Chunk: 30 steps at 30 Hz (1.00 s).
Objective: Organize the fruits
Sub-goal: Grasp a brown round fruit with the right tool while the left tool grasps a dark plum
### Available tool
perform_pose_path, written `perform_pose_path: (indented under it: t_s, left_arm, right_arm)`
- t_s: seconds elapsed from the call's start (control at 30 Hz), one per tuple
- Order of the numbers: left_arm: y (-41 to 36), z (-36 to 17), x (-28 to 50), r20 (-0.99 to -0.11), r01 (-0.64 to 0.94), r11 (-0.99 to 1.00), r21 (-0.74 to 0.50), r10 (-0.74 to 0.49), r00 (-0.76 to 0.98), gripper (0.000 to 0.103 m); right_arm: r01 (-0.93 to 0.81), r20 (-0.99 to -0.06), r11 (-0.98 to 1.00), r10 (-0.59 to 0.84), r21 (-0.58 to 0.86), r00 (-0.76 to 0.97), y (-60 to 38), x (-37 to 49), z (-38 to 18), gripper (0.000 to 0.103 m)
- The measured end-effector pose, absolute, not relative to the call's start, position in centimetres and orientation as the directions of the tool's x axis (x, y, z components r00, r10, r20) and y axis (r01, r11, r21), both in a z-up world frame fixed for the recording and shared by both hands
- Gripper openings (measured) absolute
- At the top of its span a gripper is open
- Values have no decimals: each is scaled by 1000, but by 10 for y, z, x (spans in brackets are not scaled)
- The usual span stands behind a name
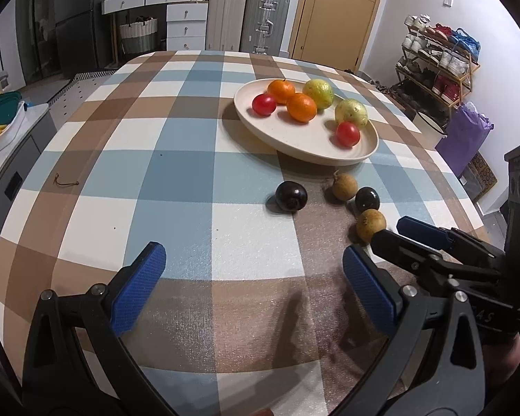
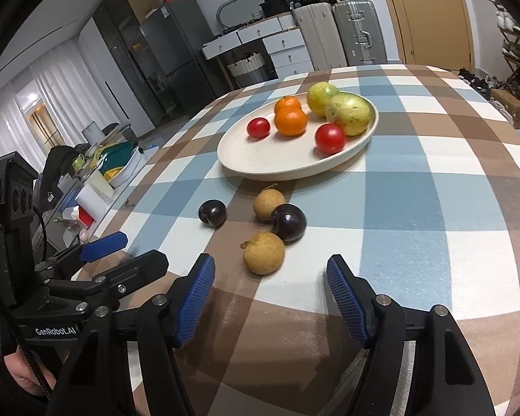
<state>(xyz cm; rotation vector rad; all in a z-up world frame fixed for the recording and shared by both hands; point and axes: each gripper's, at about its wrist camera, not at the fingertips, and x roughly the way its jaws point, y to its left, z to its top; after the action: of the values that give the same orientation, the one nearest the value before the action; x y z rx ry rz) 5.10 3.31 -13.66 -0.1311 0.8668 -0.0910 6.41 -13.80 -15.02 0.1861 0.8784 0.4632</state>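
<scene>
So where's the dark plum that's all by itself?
The lone dark plum lies on the checked tablecloth, in front of the plate, left of the nearer longan.

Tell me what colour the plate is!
Cream, plain. The plate shows best in the right wrist view.
</scene>
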Motion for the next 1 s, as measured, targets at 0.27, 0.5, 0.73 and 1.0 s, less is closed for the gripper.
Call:
perform_pose_path:
  t_s: [0.27, 0.5, 0.73, 1.0]
  left_arm:
    - [36, -139, 51, -757, 19, 986, -165, -139, 639, 102]
    - [37, -140, 53, -759, 17, 987, -160, -134, 637, 102]
    - [38, -138, 59, -761, 16, 988, -152, -128, 637, 102]
    - [33, -138, 79, -773, 39, 990, -133, -128, 621, 102]
  right_arm:
    - [-336, -725, 888, 452, 313, 519, -125, 70, -155, 35]
    - [-343, -719, 888, 452, 306, 528, -126, 68, -154, 26]
    - [-349, -694, 878, 474, 328, 541, -132, 65, -148, 26]
    - [-349, -658, 868, 496, 353, 567, -144, 64, -136, 26]
